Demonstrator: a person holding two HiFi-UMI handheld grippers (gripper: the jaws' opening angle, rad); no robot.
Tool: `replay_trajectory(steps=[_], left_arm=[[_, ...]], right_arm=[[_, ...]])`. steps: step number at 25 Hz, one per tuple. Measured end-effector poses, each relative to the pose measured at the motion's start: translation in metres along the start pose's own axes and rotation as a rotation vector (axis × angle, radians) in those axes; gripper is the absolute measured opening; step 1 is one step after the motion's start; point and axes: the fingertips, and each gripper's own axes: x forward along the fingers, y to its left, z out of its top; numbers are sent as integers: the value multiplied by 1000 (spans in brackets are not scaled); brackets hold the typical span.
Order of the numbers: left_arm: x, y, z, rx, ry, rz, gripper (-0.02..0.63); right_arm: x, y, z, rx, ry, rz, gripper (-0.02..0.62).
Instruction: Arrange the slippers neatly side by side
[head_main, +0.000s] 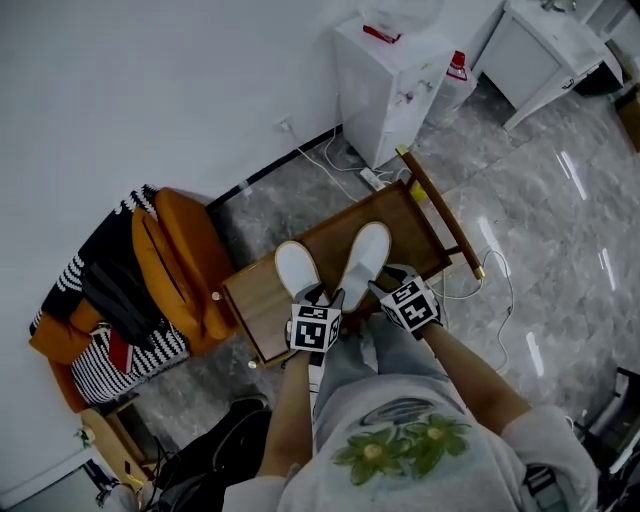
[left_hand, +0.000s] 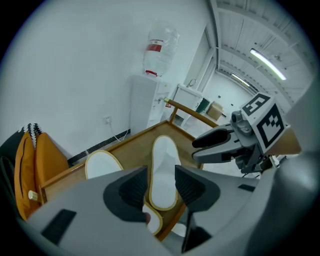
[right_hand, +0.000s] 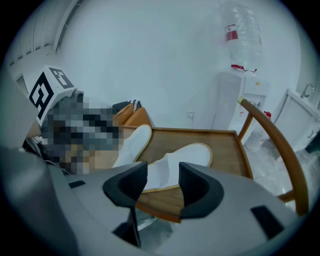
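While the left slipper (head_main: 296, 268) and right slipper (head_main: 367, 253) lie mid-frame on the wooden tabletop (head_main: 415, 230), heels converging, left tongs (head_main: 321, 296) and right tongs (head_main: 386, 286) hover open, empty.

Slippers (head_main: 367, 252): white matt cloth, tan trim. Bench (head_main: 408, 220): smooth brown wood, slight sheen. Floor (head_main: 540, 190): glossy grey marble-look tile. Left tongs (left_hand: 161, 176): matt black ribbed pads (left_hand: 135, 187).

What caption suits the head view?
Left slipper and right slipper on a wooden chair, left tool and right tool open at their near ends.
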Motion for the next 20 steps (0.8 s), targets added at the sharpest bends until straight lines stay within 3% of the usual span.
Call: replay_trajectory(steps=[16,20], left_arm=[[54,11,-47,-60,132,41,181],[65,14,-58,-69,156,40,181]], right_arm=[[53,-22,-29,116,106,-55,195],[61,-26,-33,118,114,-74,164]])
